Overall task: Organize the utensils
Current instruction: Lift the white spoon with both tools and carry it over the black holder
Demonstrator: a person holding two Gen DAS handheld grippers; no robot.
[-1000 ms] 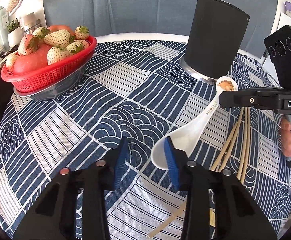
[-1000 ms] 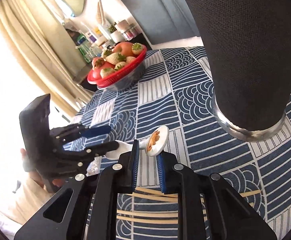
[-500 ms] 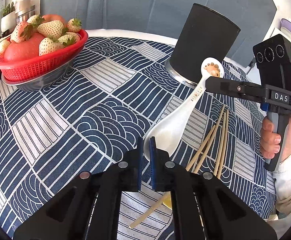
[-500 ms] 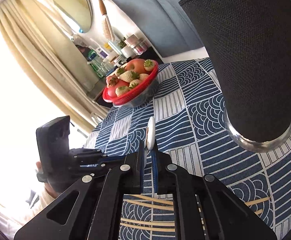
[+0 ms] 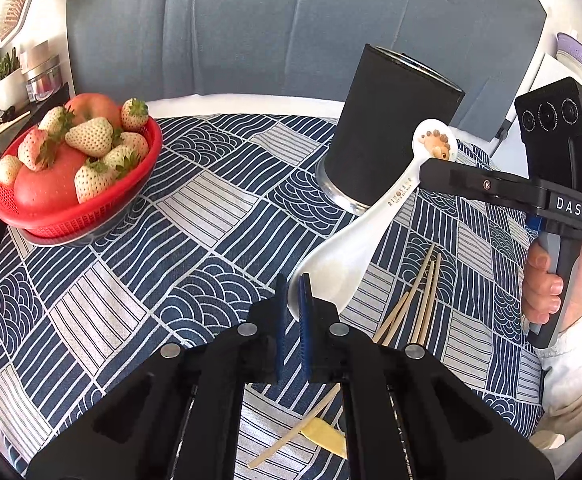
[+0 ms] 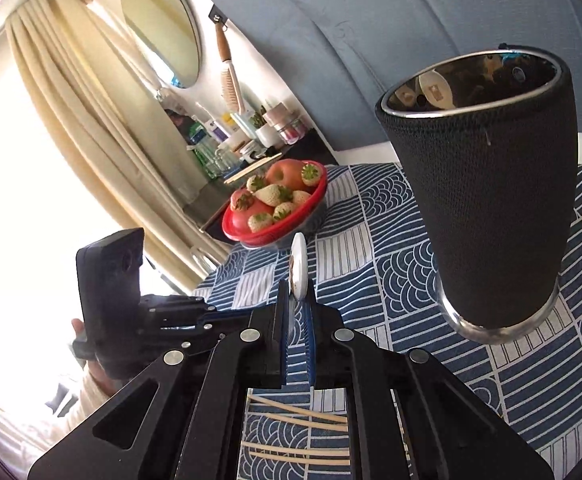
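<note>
the white spoon (image 5: 355,252) hangs above the counter (image 5: 195,216), bowl rim pinched by the left gripper (image 5: 289,296), handle end by the right gripper (image 6: 296,304). black holder (image 6: 487,200) stands near, mouth open; chopsticks (image 5: 419,304) lie below.

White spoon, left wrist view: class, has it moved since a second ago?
Yes. The white spoon has lifted off the tablecloth; its handle end now overlaps the black holder instead of lying below its base.

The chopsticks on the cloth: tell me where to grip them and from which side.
Grip the chopsticks near mid-length, from above, fingers straddling the bundle crosswise. They lie flat and nearly parallel on the tablecloth, so one pinch could gather several. Both grippers now hold the spoon; free one first.
</note>
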